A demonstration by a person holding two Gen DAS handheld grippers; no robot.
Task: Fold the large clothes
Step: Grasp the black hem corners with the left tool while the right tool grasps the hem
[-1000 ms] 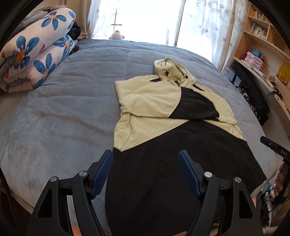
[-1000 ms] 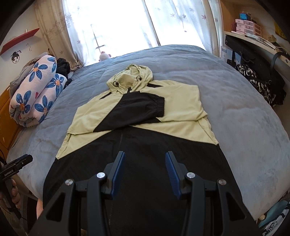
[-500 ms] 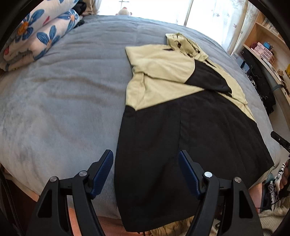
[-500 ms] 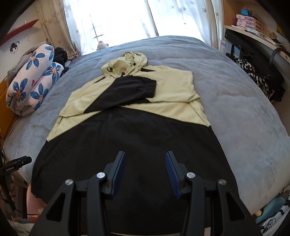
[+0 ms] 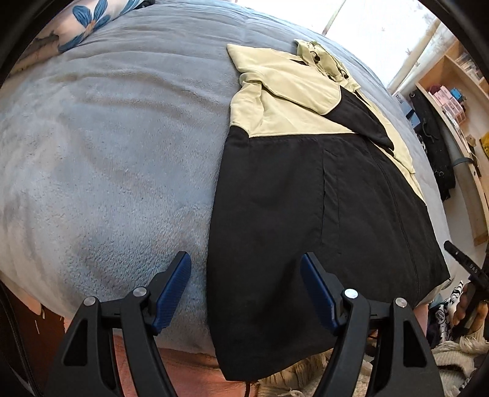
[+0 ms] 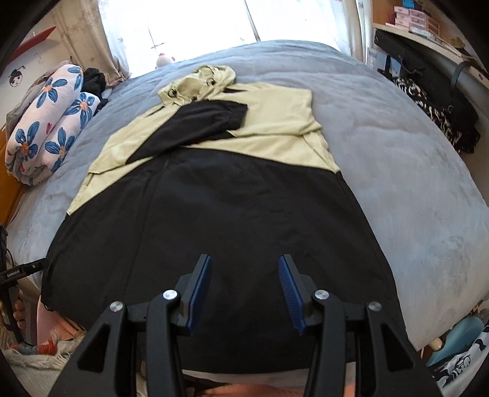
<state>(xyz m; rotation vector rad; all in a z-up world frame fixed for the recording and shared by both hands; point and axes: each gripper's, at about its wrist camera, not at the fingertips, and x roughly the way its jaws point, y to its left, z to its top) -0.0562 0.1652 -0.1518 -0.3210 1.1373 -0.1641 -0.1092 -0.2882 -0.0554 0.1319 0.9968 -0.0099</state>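
Because both sleeves are already folded in across its chest, the hooded jacket [image 6: 214, 213] lies flat as a long narrow shape on the grey bed [image 6: 412, 152], hood at the far end and black hem hanging over the near edge, which leaves the hem easy to reach. My guess is the next fold brings that hem up toward the hood. Spread with nothing between its pads, the left gripper [image 5: 246, 287] hangs above the jacket's left edge near the hem, one finger over blanket, one over black cloth. Near the hem's middle, the right gripper [image 6: 244, 290] is parted more narrowly, also empty, over black cloth. A flowered quilt roll [image 6: 45, 128] sits at the far left, shelves [image 6: 428, 27] to the right.
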